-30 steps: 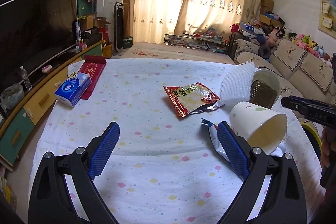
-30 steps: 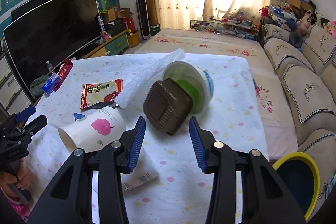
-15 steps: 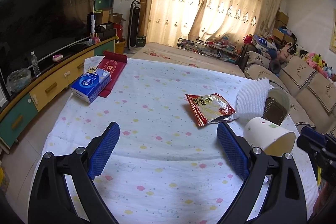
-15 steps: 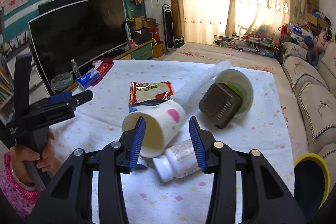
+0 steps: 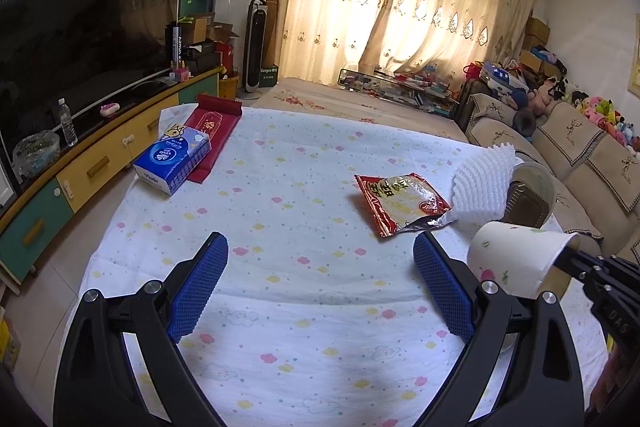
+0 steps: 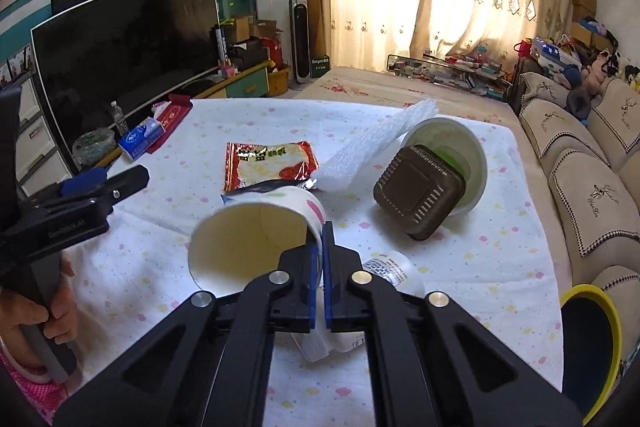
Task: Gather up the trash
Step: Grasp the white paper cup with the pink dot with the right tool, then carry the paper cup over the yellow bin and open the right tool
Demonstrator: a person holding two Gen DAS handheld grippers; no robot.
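My right gripper (image 6: 321, 247) is shut on the rim of a white paper cup (image 6: 248, 243) lying on its side; the cup also shows in the left wrist view (image 5: 516, 263). A red snack wrapper (image 6: 268, 167) lies behind it, seen too in the left wrist view (image 5: 404, 203). A white pill bottle (image 6: 394, 273) lies under the right gripper. A brown plastic tray (image 6: 420, 193) leans in a white-green bowl (image 6: 468, 151), beside white foam wrap (image 6: 372, 151). My left gripper (image 5: 320, 283) is open and empty above the dotted tablecloth (image 5: 280, 187).
A blue tissue pack (image 5: 172, 157) and a red packet (image 5: 212, 131) lie at the far left of the table. A yellow-rimmed bin (image 6: 592, 339) stands at the table's right. A sofa (image 6: 580, 163) is on the right, a TV cabinet (image 5: 60, 171) on the left.
My right gripper moved left onto the paper cup and shut on its rim. My left gripper drew back and left, staying open.
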